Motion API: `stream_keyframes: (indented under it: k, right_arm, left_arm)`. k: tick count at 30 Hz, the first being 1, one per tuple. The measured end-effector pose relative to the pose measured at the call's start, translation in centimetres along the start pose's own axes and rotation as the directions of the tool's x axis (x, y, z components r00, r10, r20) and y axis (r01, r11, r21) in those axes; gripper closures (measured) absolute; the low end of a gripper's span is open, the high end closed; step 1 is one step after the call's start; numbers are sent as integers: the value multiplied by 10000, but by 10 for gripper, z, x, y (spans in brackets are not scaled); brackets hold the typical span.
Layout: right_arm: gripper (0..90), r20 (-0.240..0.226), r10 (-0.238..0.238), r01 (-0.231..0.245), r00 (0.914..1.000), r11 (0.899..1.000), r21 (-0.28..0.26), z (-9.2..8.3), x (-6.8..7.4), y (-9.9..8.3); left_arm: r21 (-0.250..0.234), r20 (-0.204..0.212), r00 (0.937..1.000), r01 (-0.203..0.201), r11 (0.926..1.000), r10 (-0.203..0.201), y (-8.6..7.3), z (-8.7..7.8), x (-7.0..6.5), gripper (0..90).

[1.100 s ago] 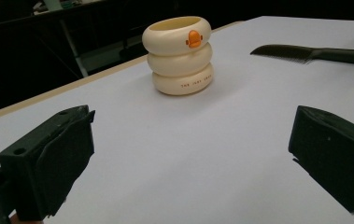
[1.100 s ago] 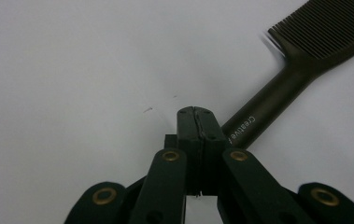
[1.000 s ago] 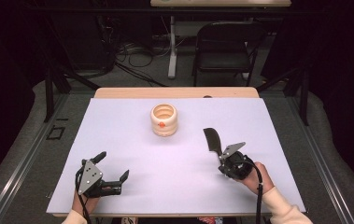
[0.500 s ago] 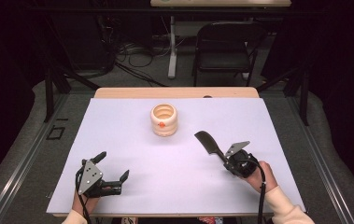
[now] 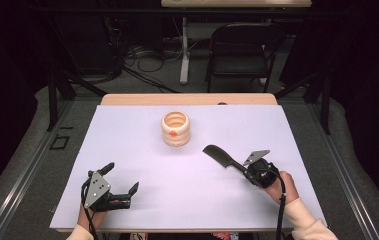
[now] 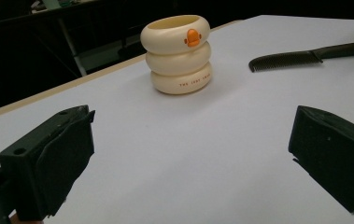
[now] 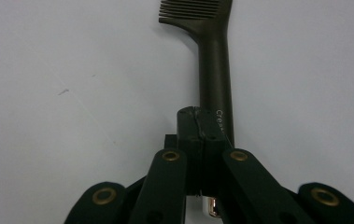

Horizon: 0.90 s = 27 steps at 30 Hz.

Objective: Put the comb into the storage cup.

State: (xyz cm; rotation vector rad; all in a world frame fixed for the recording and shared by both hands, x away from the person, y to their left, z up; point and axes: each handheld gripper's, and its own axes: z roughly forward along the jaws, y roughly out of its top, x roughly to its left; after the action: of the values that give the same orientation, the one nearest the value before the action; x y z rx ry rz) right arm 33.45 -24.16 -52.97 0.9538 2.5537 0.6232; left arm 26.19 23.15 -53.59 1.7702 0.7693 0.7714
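- The tabletop (image 5: 142, 200) in front of you is a pale lavender sheet, with a strip of wood showing along its far edge.
- The cream holder (image 5: 175, 128), three stacked rings with an orange mark on the side, stands upright toward the far middle; take it as your landmark.
- Your left hand-held gripper (image 5: 123, 181) rests near the front edge, left of the cream holder and well apart from it. Its jaws stand wide open with nothing between them, and they look toward the holder.
- Your right hand-held gripper (image 5: 241, 170) sits to the right of the cream holder, nearer to you. Its jaws are clamped tight on the handle of the dark comb (image 5: 220, 156).
- The comb sticks straight out past the jaw tips, its toothed end pointing toward the cream holder but short of it, not touching.
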Motion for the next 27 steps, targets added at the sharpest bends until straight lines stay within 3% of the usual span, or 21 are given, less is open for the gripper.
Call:
stream_keyframes:
  k: [4, 10, 18, 25, 27]
  right_arm:
    - [900, 99, 105, -104, 9999, 9999, -131, 1, -1, -1]
    - [900, 324, -102, 101, 9994, 9999, 39, 2, -1, 0]
    - [885, -84, -382, 381, 9992, 9993, -48, -5, 3, 4]
    - [678, -106, -580, 578, 9983, 9982, -160, -16, 9, 13]
    - [660, -96, -549, 548, 9984, 9985, -85, -17, 9, 14]
  left_arm:
    - [3, 8, 10000, 11, 10000, -11, 0, 0, 0, 1]
    - [10, 33, 10000, 1, 10000, -1, 0, 1, 0, 1]
    - [35, 14, 10000, -1, 10000, 1, 0, 1, 0, 1]
    - [12, 37, 10000, -22, 10000, 22, 0, 1, -1, 1]
    - [6, 46, 10000, -24, 10000, 24, 0, 1, -1, 1]
